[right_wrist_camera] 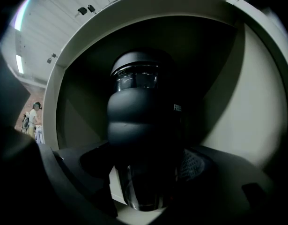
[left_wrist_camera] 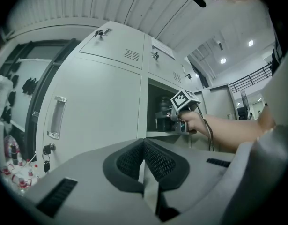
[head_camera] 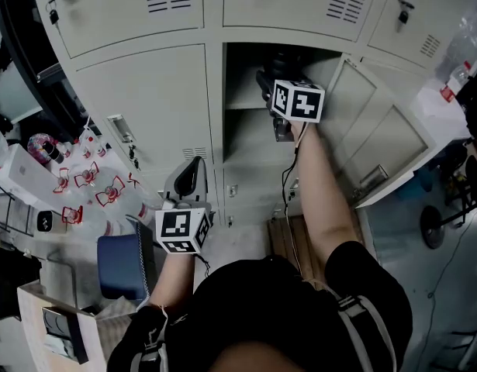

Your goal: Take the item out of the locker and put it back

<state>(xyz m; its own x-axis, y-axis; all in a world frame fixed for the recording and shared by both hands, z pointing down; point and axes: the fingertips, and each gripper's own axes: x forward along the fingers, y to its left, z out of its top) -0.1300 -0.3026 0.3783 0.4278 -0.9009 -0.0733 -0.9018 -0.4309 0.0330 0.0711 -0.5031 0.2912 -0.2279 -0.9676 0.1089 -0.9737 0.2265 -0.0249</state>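
The open locker compartment (head_camera: 240, 142) shows in the head view at upper middle, its door (head_camera: 381, 134) swung out to the right. A dark bottle (right_wrist_camera: 144, 125) with a black sleeve and a clear lower part stands upright inside, on the pale shelf (right_wrist_camera: 134, 215). My right gripper (right_wrist_camera: 146, 172) reaches into the compartment (head_camera: 274, 91) and is shut on the bottle (left_wrist_camera: 163, 108), a jaw on each side. My left gripper (head_camera: 190, 178) hangs low before the shut locker door (head_camera: 145, 107), shut and empty, its pads (left_wrist_camera: 158, 163) pressed together.
Shut lockers surround the open one; the door on the left has a handle (head_camera: 120, 128) with keys below. A white box (head_camera: 25, 173) and red-marked clutter lie at left. There is a blue seat (head_camera: 122, 266) by my left side and a wooden board (head_camera: 288, 242) on the floor.
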